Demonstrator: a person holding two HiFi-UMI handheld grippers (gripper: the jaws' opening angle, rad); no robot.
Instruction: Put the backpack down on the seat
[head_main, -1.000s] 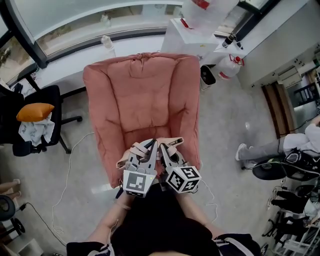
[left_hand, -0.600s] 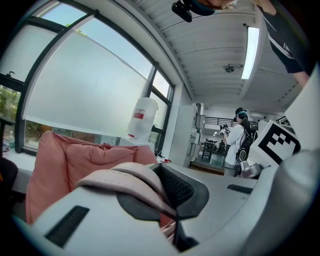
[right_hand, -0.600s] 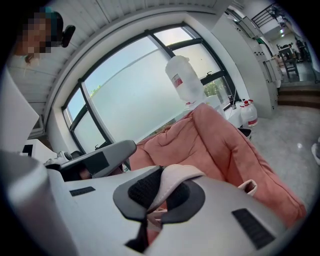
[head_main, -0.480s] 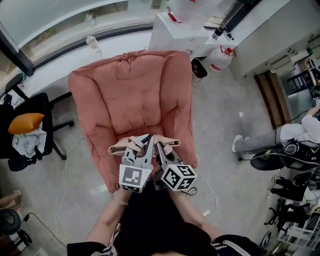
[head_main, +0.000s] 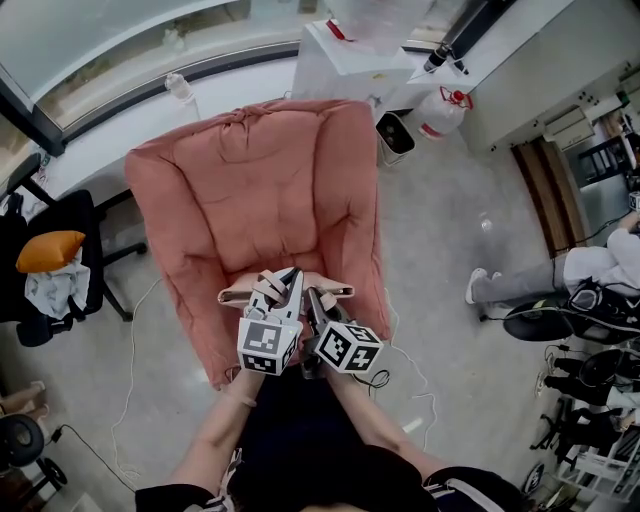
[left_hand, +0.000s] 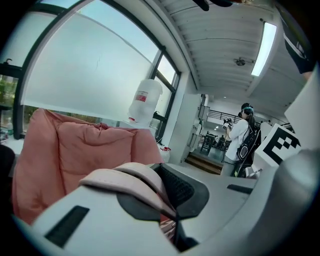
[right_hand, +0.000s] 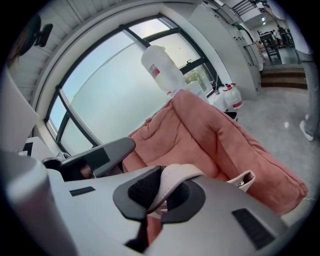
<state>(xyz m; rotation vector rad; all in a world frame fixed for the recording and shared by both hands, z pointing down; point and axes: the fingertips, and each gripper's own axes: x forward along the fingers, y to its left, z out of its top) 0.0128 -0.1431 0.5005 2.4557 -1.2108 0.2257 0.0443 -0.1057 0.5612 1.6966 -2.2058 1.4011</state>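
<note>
1. I'd call this an open-plan office or lab floor: polished grey floor (head_main: 450, 240) lies all around the left gripper (head_main: 287, 282) and right gripper (head_main: 313, 300).
2. Ahead of both, behind a pink armchair (head_main: 270, 190), runs a long curved window wall (head_main: 120, 50).
3. Well left of the left gripper stands a black swivel office chair (head_main: 60, 290).
4. Ahead and right of the right gripper is a white counter (head_main: 340, 70), with a red-capped white jug (head_main: 443, 112) beside it.
5. Far right, a seated person (head_main: 590, 270) is among more wheeled chairs (head_main: 560, 335).
6. Beyond the left gripper's jaws hangs a ceiling strip light (left_hand: 264, 47) above steps (left_hand: 205, 164).
</note>
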